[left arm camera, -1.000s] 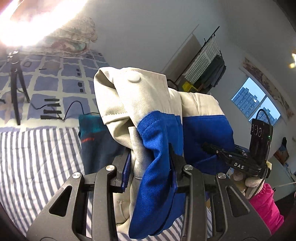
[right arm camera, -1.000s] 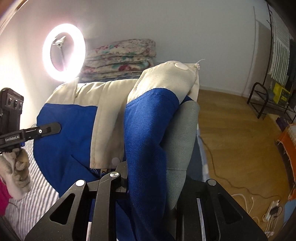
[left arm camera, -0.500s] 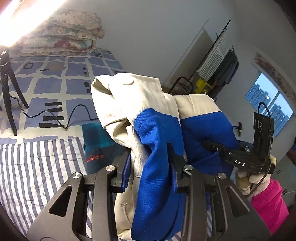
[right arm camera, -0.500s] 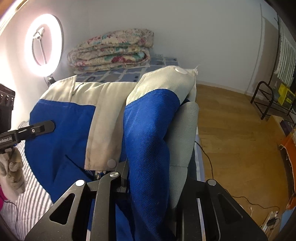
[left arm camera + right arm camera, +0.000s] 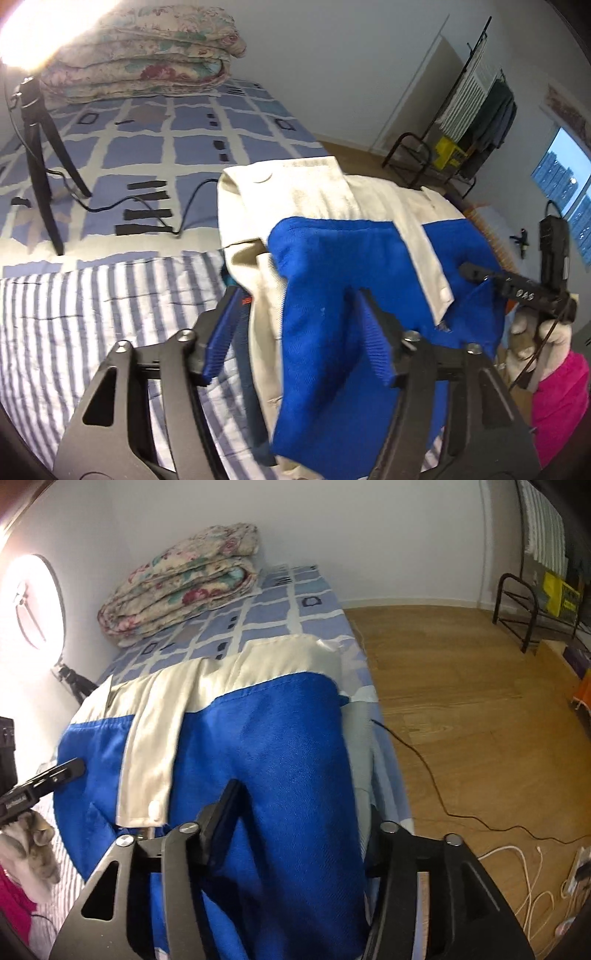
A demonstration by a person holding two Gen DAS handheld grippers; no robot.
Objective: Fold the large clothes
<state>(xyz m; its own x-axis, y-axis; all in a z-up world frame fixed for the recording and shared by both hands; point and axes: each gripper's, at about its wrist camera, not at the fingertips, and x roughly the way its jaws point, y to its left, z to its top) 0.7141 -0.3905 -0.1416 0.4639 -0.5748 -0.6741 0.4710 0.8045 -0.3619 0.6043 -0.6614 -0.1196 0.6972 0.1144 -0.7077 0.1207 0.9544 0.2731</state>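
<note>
Fabric of the jacket [image 5: 321, 314] looks like a thick woven cotton, blue in the body and cream at the collar and front band, so I judge it soft but with some weight. It will sag and slide when it is released and will not keep a shape by itself. It is not fragile. The twill surface seems not slippery, but several layers bunched together can slip one over another. The jacket lies in a folded bundle on the bed [image 5: 74, 314], on the striped sheet near the bed's edge, with the wooden floor [image 5: 461, 701] beside it.

The left gripper [image 5: 295, 332] has its jaws opening. A bunch of blue and cream cloth is between them, the right pad is against the blue fold and the left pad stands free, so the grip is letting go. The right gripper [image 5: 299, 830] is opening too, with a thick blue fold between its jaws. Its right pad is hidden behind the cloth, so I cannot tell if it touches.

For the next hold, I would take a hemmed edge or the cream band, where the cloth is doubled and firm, and pinch all layers together.

Count: 1 jacket, 2 grippers, 1 folded floral quilt [image 5: 177, 587] at the far end of the bed, 1 ring light [image 5: 33, 602], 1 tripod [image 5: 40, 147]. I can see 2 snap buttons on the cream parts, maybe there are more.
</note>
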